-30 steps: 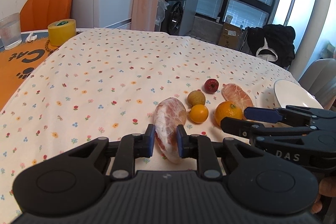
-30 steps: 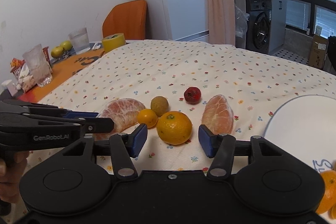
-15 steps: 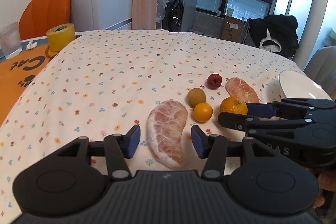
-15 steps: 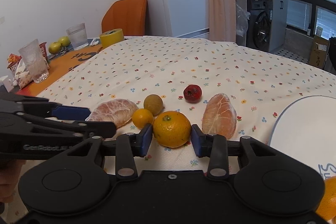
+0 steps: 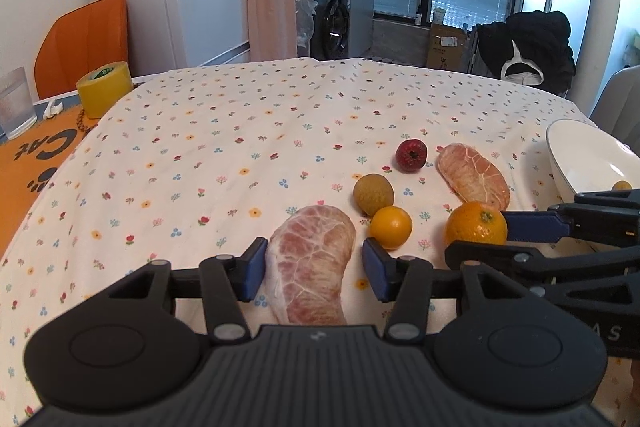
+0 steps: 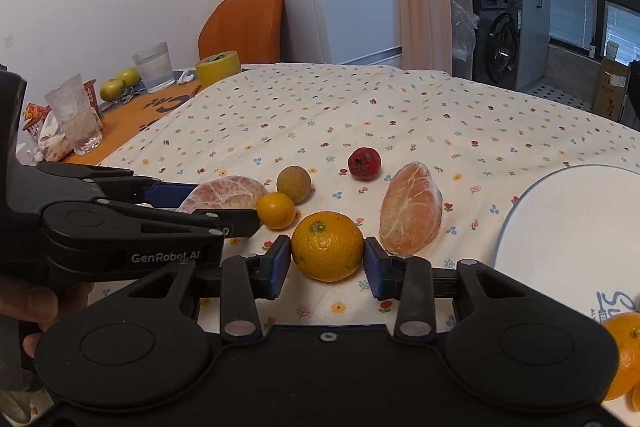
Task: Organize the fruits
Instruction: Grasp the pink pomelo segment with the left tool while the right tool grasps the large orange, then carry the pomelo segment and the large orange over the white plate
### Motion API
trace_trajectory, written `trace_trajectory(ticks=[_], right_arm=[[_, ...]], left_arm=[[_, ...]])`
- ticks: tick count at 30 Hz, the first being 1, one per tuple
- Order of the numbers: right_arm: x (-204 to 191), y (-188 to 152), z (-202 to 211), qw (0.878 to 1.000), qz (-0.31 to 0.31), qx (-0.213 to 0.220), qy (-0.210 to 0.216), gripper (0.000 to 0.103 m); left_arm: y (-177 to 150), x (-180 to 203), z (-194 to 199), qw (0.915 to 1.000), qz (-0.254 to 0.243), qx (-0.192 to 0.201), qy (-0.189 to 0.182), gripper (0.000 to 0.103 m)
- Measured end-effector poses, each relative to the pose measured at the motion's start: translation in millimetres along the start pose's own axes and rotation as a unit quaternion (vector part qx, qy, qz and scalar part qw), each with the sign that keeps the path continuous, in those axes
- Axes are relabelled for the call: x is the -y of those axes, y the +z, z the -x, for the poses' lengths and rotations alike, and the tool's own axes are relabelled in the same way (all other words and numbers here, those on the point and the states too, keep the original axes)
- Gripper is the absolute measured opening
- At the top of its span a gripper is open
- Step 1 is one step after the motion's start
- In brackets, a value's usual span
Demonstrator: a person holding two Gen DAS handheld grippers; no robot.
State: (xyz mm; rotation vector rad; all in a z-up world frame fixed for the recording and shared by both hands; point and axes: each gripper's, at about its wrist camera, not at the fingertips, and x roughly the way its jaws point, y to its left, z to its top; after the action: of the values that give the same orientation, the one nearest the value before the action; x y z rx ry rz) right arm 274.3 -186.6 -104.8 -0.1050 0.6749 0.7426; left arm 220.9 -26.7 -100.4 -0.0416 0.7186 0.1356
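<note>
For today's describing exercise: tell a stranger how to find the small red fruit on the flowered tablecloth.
Start at the white plate on the flowered tablecloth and look left to the cluster of fruit. The small red fruit sits farthest back, beyond the big orange. It is the only dark red one; its neighbours are orange, tan or pale pink.

Right gripper [image 6: 325, 267] closed around an orange [image 6: 327, 245] on a floral tablecloth [image 6: 360, 115].
Both blue pads touch the orange's sides. Behind it lie a peeled segment [image 6: 412, 209], a red fruit [image 6: 364, 163], a brown fruit [image 6: 294, 184] and a small orange [image 6: 276, 210]. The left gripper [image 6: 192, 205] reaches in beside another peeled segment [image 6: 224, 194]. A white plate [image 6: 568, 227] sits right.
</note>
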Motion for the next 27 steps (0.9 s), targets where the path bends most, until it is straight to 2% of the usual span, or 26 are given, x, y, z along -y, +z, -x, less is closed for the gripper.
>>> trace_trajectory(ticks=[4,9,14,20,27], right_arm=[[-1,-1,-2,1.000,-0.001,0.005,0.001,0.042],[-5,-1,-5,1.000,0.008,0.010,-0.002,0.043],[-6,-2,-6,1.000,0.013,0.009,-0.003,0.038],[-12,0,5,0.999,0.031,0.017,-0.006,0.038],[-7,7,22,0.999,0.014,0.036,0.001,0.038]], left_arm=[[1,0,0,1.0000,-0.005,0.003,0.001,0.041],[0,0,1,1.0000,-0.003,0.006,-0.001,0.039],[-2,0,7,1.0000,0.002,0.005,-0.008,0.038],[-1,1,19,0.9998,0.006,0.017,-0.006,0.038],[9,4,41,0.9992,0.010,0.039,-0.004,0.038]])
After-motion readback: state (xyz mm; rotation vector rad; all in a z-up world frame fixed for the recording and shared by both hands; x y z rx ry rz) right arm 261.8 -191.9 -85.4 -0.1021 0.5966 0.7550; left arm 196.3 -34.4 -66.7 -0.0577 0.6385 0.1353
